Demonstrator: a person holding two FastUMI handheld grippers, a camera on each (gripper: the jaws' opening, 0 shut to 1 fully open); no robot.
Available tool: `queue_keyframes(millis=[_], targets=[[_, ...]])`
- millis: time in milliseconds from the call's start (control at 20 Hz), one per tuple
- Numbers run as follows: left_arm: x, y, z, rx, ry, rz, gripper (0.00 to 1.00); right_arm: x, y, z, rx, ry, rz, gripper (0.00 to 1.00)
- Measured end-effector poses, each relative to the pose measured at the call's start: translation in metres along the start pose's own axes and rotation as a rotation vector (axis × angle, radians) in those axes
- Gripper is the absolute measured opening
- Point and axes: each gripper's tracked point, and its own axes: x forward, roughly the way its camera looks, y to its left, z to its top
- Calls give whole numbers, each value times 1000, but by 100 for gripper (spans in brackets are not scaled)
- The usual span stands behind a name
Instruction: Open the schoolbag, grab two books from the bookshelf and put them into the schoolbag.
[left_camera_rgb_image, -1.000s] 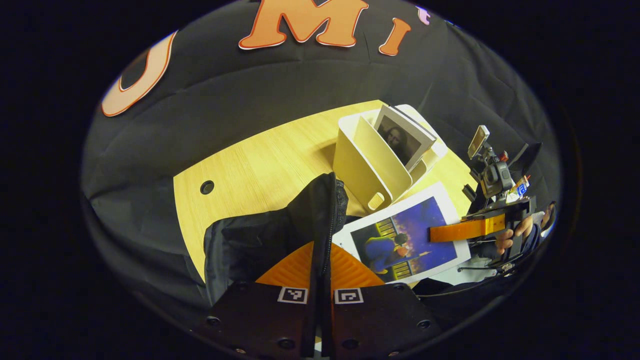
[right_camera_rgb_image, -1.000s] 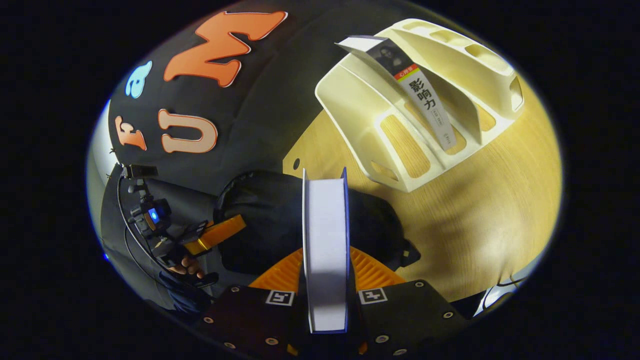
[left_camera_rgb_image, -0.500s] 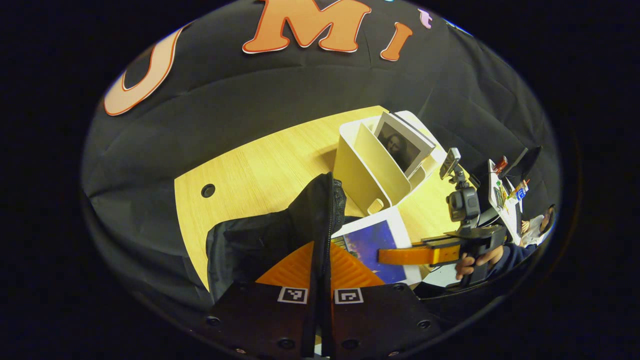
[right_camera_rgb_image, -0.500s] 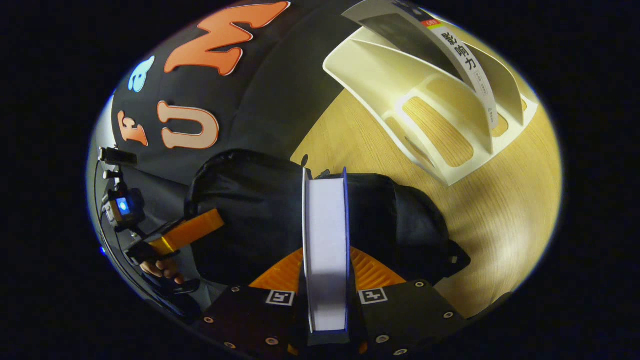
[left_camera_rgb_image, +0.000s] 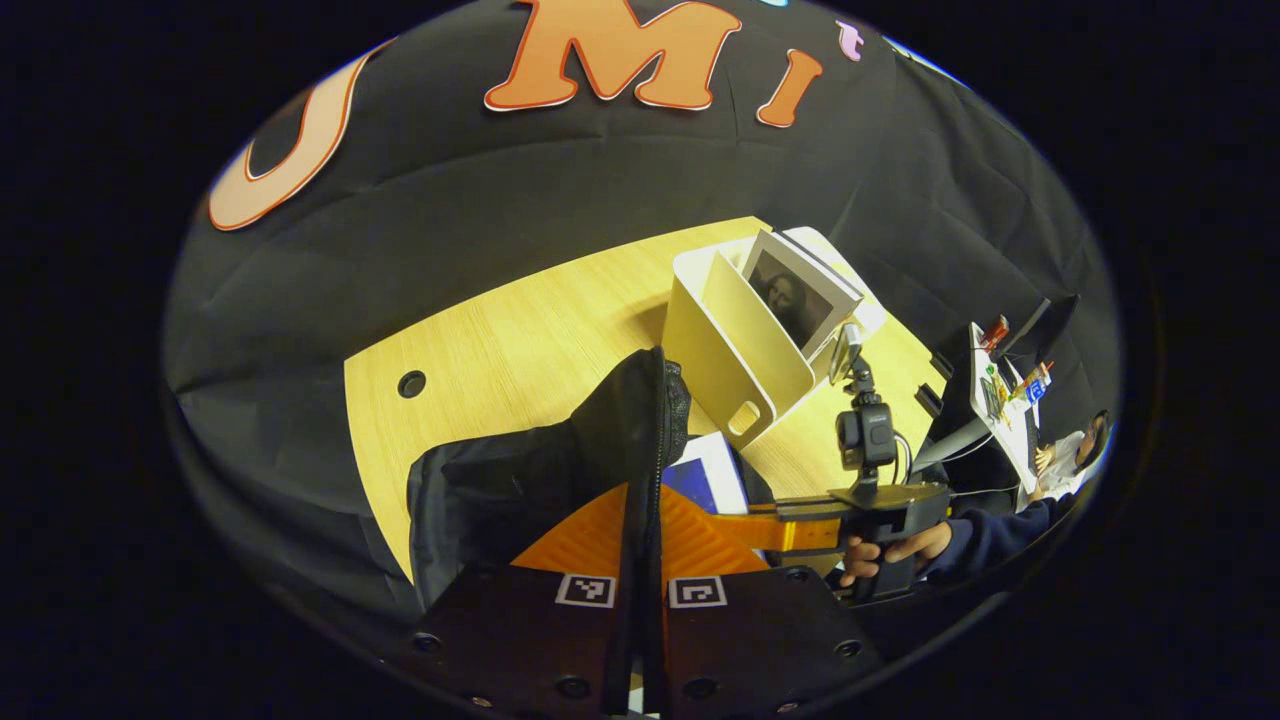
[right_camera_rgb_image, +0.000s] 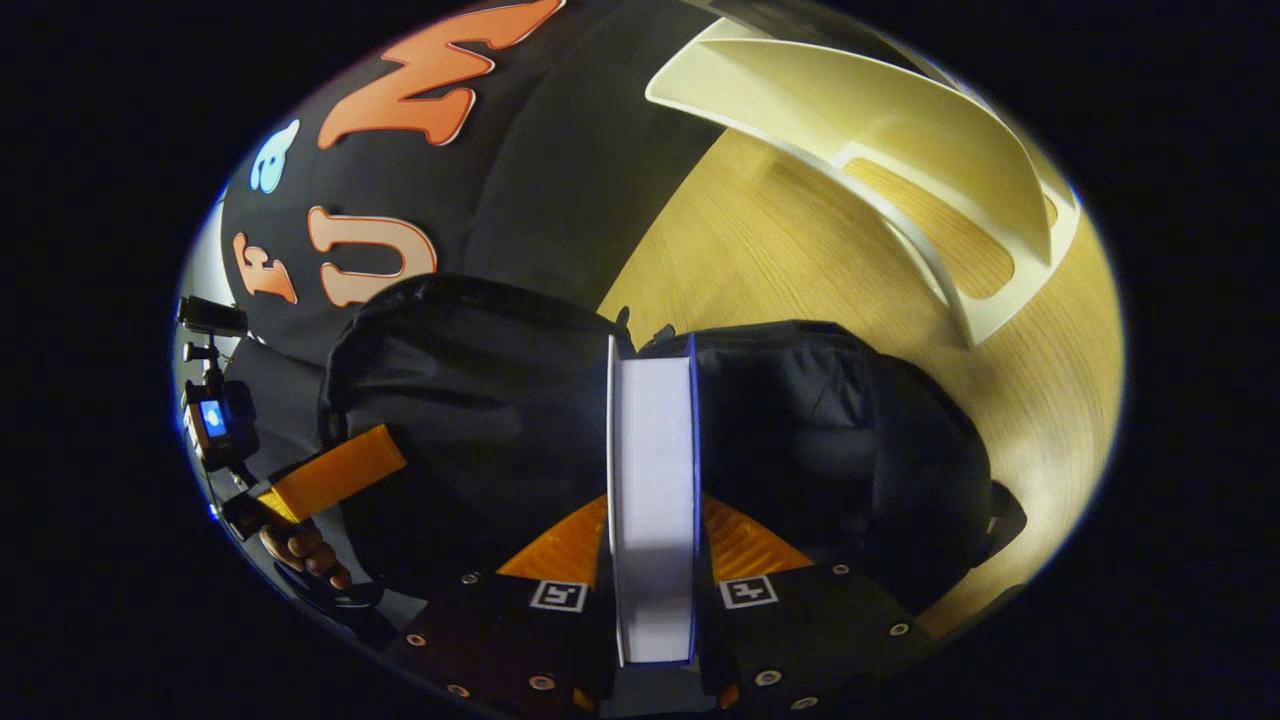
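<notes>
Wooden table; book now deeper into schoolbag.

Overhead light is brightening the wooden surface, leaving a pale glare patch near its right edge in the right gripper view. The black schoolbag is losing detail in shadow. Fisheye distortion is bending both views' edges.

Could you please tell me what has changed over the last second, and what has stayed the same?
The right gripper has carried the book from beside the bookshelf down into the schoolbag, so most of its cover is now hidden. Unchanged: the left gripper stays shut on the schoolbag's edge, and the second book stays on the bookshelf.
</notes>
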Motion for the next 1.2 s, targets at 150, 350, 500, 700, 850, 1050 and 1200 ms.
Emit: queue_keyframes(millis=[150, 350, 500, 700, 850, 1050, 1200], targets=[[3, -2, -2, -7, 0, -6, 6, 1, -14, -12, -23, 55, -85, 39], [1, 1, -2, -29, -10, 7, 6, -24, -40, -19, -150, 126, -239, 71], [0, 3, -4, -58, -20, 22, 6, -55, -53, -8, -252, 169, -306, 87], [2, 0, -6, -78, -24, 38, 6, -101, -51, 28, -312, 143, -361, 87], [6, -1, -6, -77, -20, 47, 6, -127, -49, 53, -372, 136, -399, 75], [10, -5, -6, -66, -13, 56, 6, -158, -48, 87, -447, 133, -473, 91], [13, -5, -10, -75, 1, 61, 6, -180, -53, 112, -519, 137, -548, 91]])
